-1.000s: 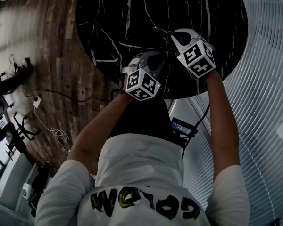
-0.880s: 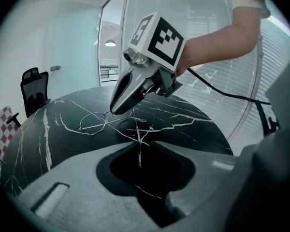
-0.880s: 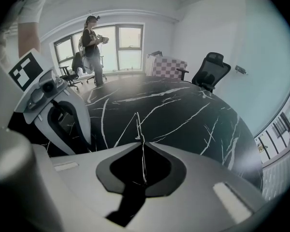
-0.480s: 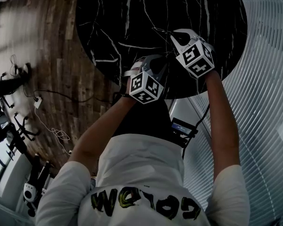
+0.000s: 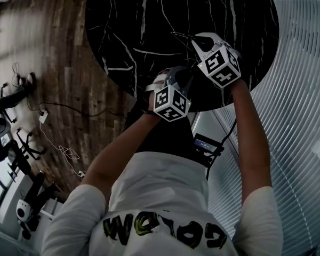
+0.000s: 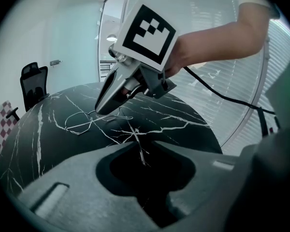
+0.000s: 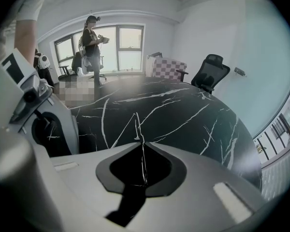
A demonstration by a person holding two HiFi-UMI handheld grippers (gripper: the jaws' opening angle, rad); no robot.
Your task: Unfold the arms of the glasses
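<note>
Black marble table [image 5: 149,15]: wire glasses [image 6: 79,122] lie just ahead of left gripper [image 6: 136,142], jaws pinching one arm [image 6: 133,132]; right gripper [image 6: 103,111] clamps the glasses beyond.

Office (swivel chairs [image 7: 210,74], round table [image 7: 183,112])

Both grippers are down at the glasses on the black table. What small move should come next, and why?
Probably swing the left gripper sideways, away from the lenses: its jaws look shut on a thin arm of the glasses, and the right gripper pinches the frame, steadying it.
</note>
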